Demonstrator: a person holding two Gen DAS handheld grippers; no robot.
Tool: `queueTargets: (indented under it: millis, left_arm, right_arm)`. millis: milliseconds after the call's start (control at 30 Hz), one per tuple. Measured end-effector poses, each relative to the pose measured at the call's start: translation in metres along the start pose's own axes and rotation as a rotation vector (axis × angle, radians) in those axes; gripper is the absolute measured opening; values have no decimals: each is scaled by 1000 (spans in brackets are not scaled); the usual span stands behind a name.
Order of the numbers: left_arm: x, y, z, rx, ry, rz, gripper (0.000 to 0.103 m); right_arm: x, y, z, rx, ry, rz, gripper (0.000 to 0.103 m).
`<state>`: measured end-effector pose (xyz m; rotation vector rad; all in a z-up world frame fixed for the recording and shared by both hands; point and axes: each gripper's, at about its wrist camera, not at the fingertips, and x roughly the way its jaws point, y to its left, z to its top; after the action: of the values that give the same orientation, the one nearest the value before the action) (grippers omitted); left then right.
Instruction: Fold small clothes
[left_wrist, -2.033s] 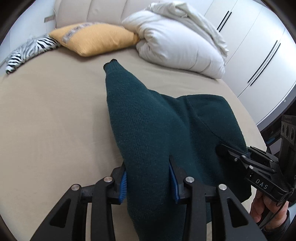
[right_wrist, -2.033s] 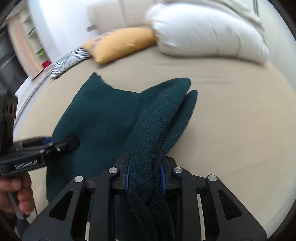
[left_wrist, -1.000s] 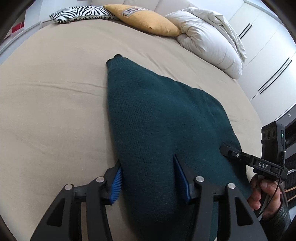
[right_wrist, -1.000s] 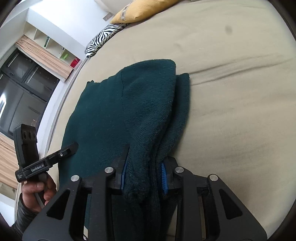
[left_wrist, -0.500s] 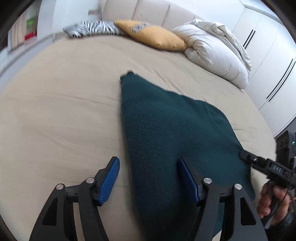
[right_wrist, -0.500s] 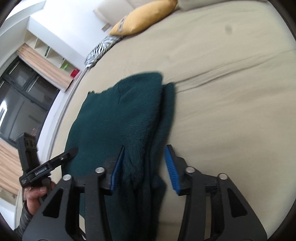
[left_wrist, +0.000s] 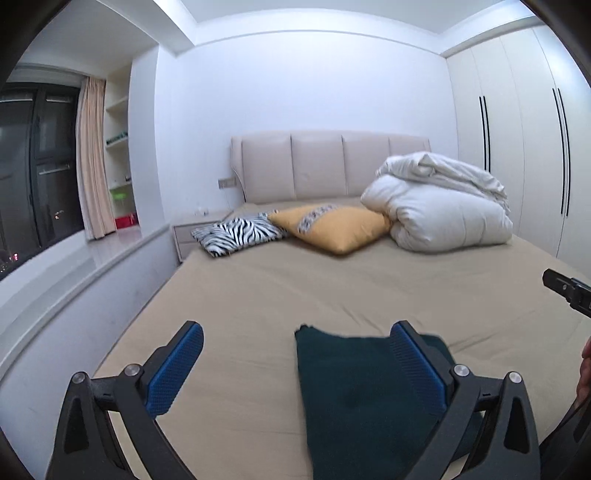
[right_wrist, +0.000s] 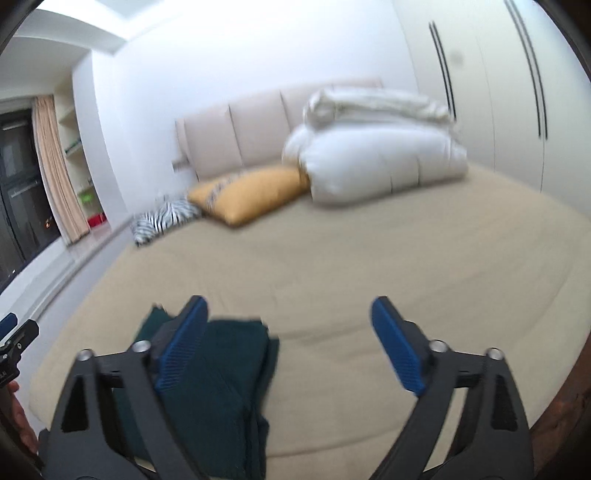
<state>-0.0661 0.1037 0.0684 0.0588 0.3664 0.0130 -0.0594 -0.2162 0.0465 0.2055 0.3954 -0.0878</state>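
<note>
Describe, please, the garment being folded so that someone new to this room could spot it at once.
Start at the wide bed with the tan sheet. Pillows and a white duvet are piled by the headboard; at the opposite end, nearest the cameras, lies the dark green knit garment, folded flat. It is the only dark item on the sheet.
</note>
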Motion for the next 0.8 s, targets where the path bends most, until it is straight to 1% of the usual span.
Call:
queueTargets:
  millis: [33,100,133,200,233,267,300,333,367,400,500,533,633,800]
  left_arm:
    - [-3,2,6,-10,-8,15,103]
    - [-14,4,10,-26,-9,81,103]
    - [-16,4,12,-13,-7,103,103]
    - [-18,1,11,4,6,92,103]
    - [-17,2,9,3,19,90,103]
    - [-14,0,5,0,39,87,103]
    - [-8,-1,1,-5,82,84,103]
    - [-2,-3,-6,-11,133,78,103]
    - [7,-4,-11,-14,169,65,103]
    - [14,-5,-18,-19,208,55,103]
    - [29,-8,-36,-32,274,40,103]
    - [36,-6,-42,-46,302,26,103]
    - [45,-6,-55,-70,348,12,103]
    - [60,-7,-79,-81,419,8,103]
  right_arm:
    - [-11,6,7,-10,-43,-17,103]
    - [-31,16,20,-43,-123,-19,103]
    - [-37,20,26,-56,-138,-13,103]
    - [-46,29,35,-76,-138,1,103]
    - [-48,34,39,-86,-124,17,103]
    - [-48,38,40,-93,-105,29,103]
    - [-44,42,39,-100,-65,43,103]
    - [-46,48,31,-104,-33,42,103]
    - [-40,51,25,-108,14,34,103]
    - [-31,54,19,-108,81,22,103]
    - [-16,55,-9,-94,205,30,103]
    - [-12,56,-19,-92,235,25,103]
    - [8,57,-52,-95,305,17,103]
    - [35,62,-98,-127,385,-20,103]
